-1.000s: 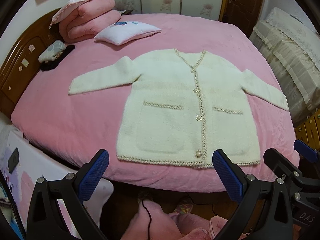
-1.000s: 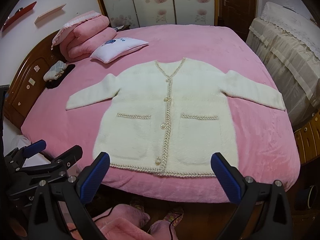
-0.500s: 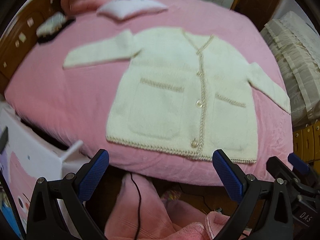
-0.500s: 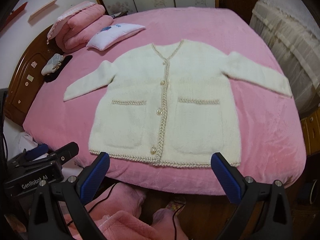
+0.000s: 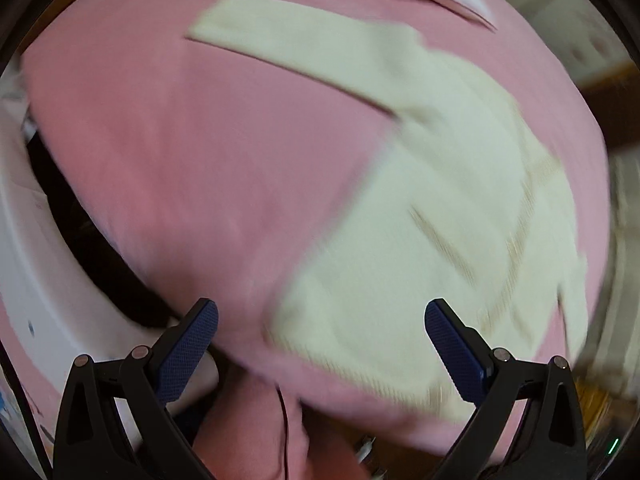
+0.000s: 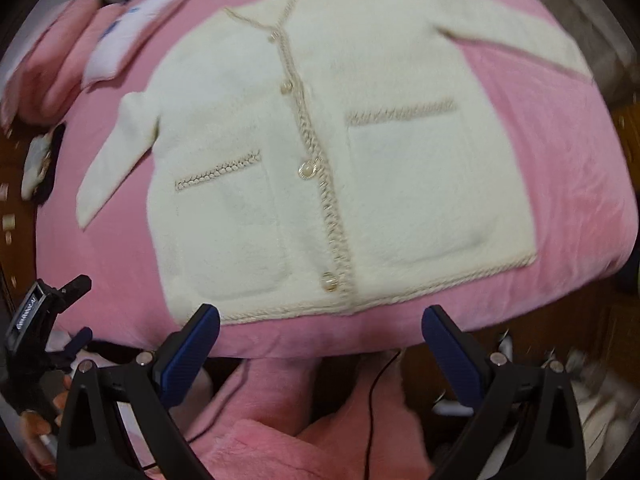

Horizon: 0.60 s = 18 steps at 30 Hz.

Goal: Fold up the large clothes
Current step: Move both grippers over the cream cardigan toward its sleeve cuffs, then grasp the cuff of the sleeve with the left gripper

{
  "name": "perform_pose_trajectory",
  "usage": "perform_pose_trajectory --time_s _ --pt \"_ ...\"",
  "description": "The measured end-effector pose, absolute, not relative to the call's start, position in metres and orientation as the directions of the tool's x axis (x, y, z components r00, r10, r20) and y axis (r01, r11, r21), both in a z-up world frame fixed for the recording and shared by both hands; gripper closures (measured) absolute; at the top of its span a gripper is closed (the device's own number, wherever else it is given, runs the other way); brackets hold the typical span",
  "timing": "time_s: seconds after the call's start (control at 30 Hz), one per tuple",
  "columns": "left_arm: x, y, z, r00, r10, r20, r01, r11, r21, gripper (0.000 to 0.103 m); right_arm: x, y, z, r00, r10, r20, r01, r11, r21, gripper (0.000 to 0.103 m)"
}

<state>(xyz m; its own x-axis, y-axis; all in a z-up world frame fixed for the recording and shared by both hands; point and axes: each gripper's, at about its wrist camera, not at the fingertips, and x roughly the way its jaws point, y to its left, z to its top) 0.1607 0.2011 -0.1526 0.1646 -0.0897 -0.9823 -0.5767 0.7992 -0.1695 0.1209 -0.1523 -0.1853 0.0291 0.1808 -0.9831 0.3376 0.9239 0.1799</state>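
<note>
Swung in closer over cardigan [image 6: 320,152]; approach step, jaws of both grippers [image 5: 320,350] [image 6: 320,346] wide, empty; next, pinch hem

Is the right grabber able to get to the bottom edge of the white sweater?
Probably yes. The right gripper is open and hovers just in front of the sweater's bottom hem, which lies flat near the edge of the pink bed. Nothing sits between them.

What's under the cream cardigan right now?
The cream button-front knit cardigan lies spread flat, front up, directly on the pink plush bedspread. Nothing else shows around its edges; anything beneath its body is covered.
</note>
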Motion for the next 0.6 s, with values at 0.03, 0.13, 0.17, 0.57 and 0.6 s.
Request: perform_pose_trajectory --time_s 0.03,0.13,0.17,0.57,0.6 --pt "0.174 0.217 -0.161 0.169 -0.106 -0.98 -0.609 0.77 -0.188 0.001 0.128 -0.147 -0.19 0.011 0.193 -0.981 0.366 0.912 0.184 0.002" --pt "0.212 0.286 -0.192 0.197 -0.13 -0.972 -0.725 0.648 -0.233 0.001 0.154 -0.124 -0.203 -0.035 0.186 -0.982 0.429 0.89 0.153 0.002" --pt "0.226 0.308 -0.201 0.217 -0.14 -0.966 -0.753 0.606 -0.257 0.001 0.166 -0.11 -0.204 -0.033 0.168 -0.985 0.434 0.891 0.137 0.002" --pt "0.33 0.455 -0.333 0.337 0.06 -0.939 -0.849 0.451 -0.276 0.04 0.233 0.014 -0.253 -0.103 0.127 -0.987 0.168 0.98 0.108 0.002" --pt "0.329 0.458 -0.339 0.359 0.067 -0.931 -0.855 0.423 -0.3 0.04 0.234 0.018 -0.257 -0.109 0.128 -0.986 0.149 0.983 0.111 0.002"
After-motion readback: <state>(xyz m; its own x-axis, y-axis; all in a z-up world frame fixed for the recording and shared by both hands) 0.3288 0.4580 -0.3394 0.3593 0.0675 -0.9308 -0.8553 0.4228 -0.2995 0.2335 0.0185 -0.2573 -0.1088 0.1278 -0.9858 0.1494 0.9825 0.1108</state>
